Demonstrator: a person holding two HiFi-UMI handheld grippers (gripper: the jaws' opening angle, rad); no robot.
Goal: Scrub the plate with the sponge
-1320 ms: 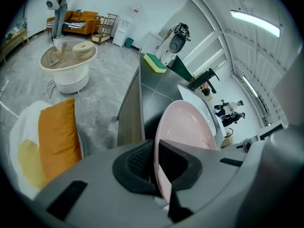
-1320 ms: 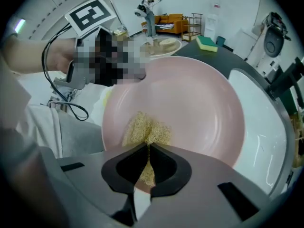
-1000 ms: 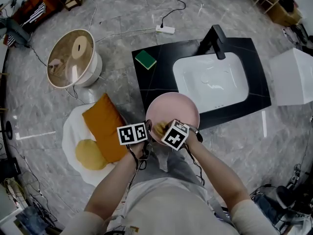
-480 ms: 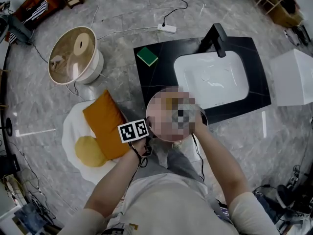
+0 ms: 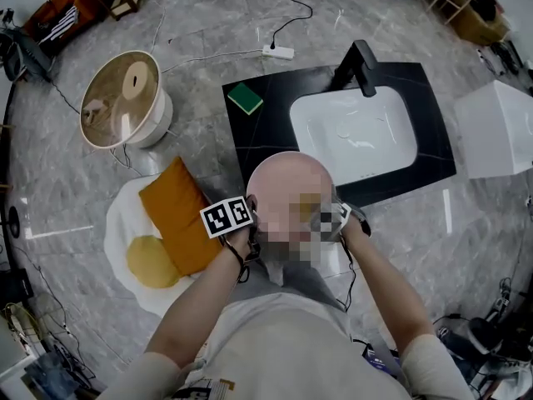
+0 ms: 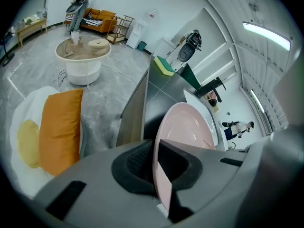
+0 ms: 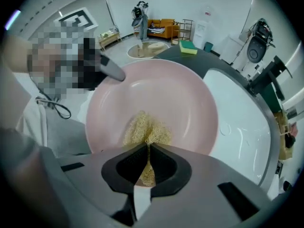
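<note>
A pink plate [image 5: 283, 186] is held up on a tilt in front of the person, over the near edge of the black counter. My left gripper [image 5: 251, 222] is shut on the plate's left rim; in the left gripper view the rim [image 6: 159, 175] runs edge-on between the pads. My right gripper [image 7: 148, 148] is shut on a yellow fibrous sponge [image 7: 142, 127], which presses on the plate's inner face [image 7: 156, 99] near its lower middle. In the head view the right gripper sits at the plate's right side, mostly hidden.
A white sink basin [image 5: 354, 136] with a black faucet [image 5: 356, 63] lies in the black counter [image 5: 258, 136] beyond the plate. A green sponge [image 5: 245, 98] rests on the counter's far left corner. An orange cushion [image 5: 173, 215] and a round wooden-topped stand [image 5: 121, 98] are on the left.
The right gripper has carried the sponge across the plate's face from its near-left part to its right side. The left gripper keeps its hold on the rim.
</note>
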